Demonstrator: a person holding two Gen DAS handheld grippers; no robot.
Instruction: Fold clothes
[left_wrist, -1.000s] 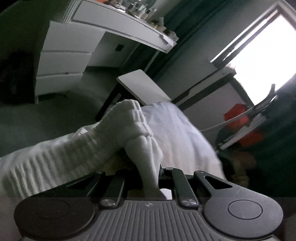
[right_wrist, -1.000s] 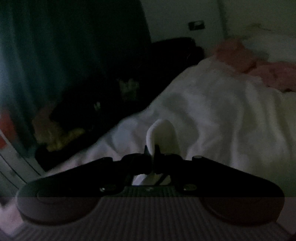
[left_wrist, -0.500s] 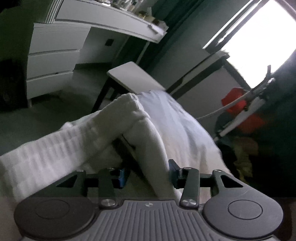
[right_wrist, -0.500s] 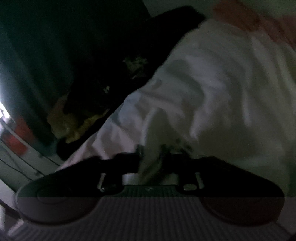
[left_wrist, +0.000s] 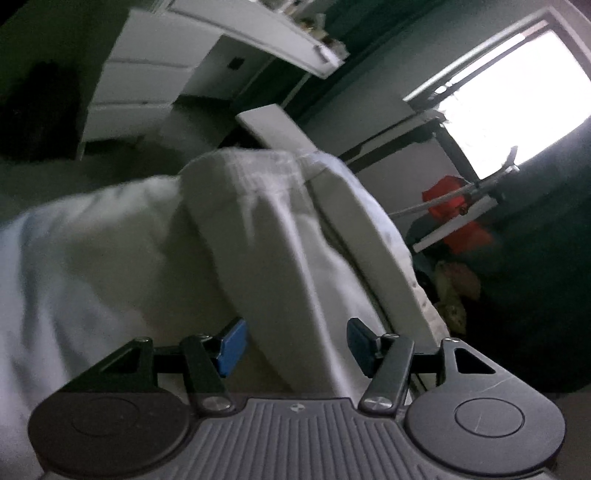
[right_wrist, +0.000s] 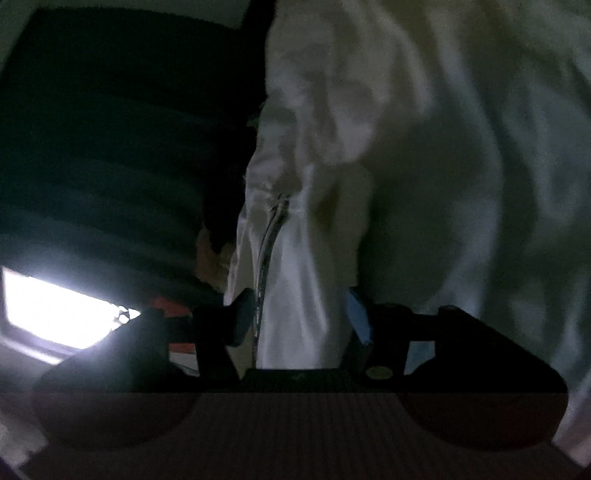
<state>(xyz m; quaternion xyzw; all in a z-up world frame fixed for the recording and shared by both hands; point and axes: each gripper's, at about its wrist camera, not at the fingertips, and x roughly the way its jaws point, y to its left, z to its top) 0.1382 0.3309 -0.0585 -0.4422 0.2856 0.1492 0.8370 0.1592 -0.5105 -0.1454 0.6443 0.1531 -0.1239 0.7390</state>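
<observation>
On bed (left_wrist: 66, 258), soft light white knit garment (left_wrist: 280, 236) lies limp btwn both grippers. Left gripper (left_wrist: 293, 345) jaws opening, pads off cloth; right gripper (right_wrist: 301, 319) spread, not pinching. Floppy, so best grab at a folded edge.

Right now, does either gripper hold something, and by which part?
Nothing is held. The left gripper is opening and the right gripper stands open, with white garment between the jaws, unpinched.

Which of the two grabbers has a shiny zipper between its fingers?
The right gripper. A pale garment with a metal zipper runs between its parted fingers. The left gripper, its jaws opening, has only plain pale cloth there, without a zipper.
</observation>
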